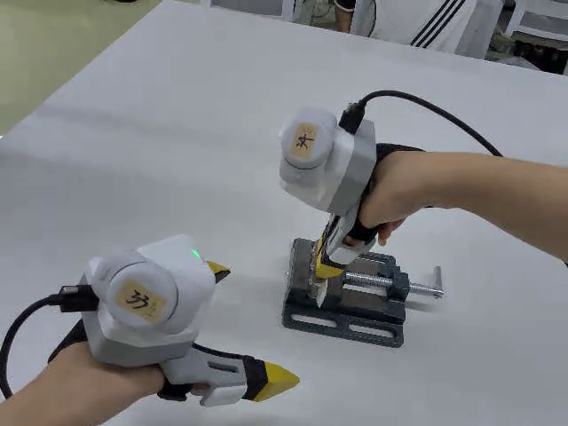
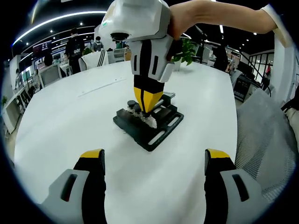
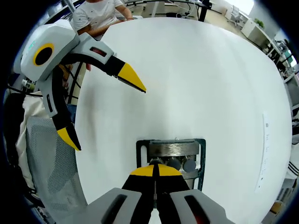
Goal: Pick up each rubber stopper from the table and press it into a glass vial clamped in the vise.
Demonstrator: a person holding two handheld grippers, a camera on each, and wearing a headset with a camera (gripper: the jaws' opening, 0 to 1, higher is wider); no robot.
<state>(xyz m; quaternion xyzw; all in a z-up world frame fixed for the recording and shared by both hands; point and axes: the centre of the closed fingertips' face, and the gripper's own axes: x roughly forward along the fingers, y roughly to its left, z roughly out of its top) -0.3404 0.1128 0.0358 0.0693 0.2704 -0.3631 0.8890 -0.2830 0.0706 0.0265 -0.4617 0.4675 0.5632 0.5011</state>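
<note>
A dark metal vise (image 1: 355, 306) stands on the white table (image 1: 177, 133) and clamps a row of small glass vials. My right gripper (image 1: 321, 271) points straight down at the vise's left end with its jaws shut, their yellow tips touching the top of one vial. In the right gripper view the shut tips (image 3: 156, 170) sit beside two dark‑stoppered vials (image 3: 181, 164) in the vise (image 3: 170, 148). What lies under the tips is hidden. My left gripper (image 1: 248, 324) hovers open near the table's front left, holding nothing. Its view shows the vise (image 2: 154, 128) and two stoppered vials (image 2: 134, 106).
The vise's screw handle (image 1: 426, 288) sticks out to the right. A cable (image 1: 426, 111) runs from the right gripper across the table. A person in a striped shirt (image 1: 417, 22) sits at the far edge. Office chairs and desks surround the table.
</note>
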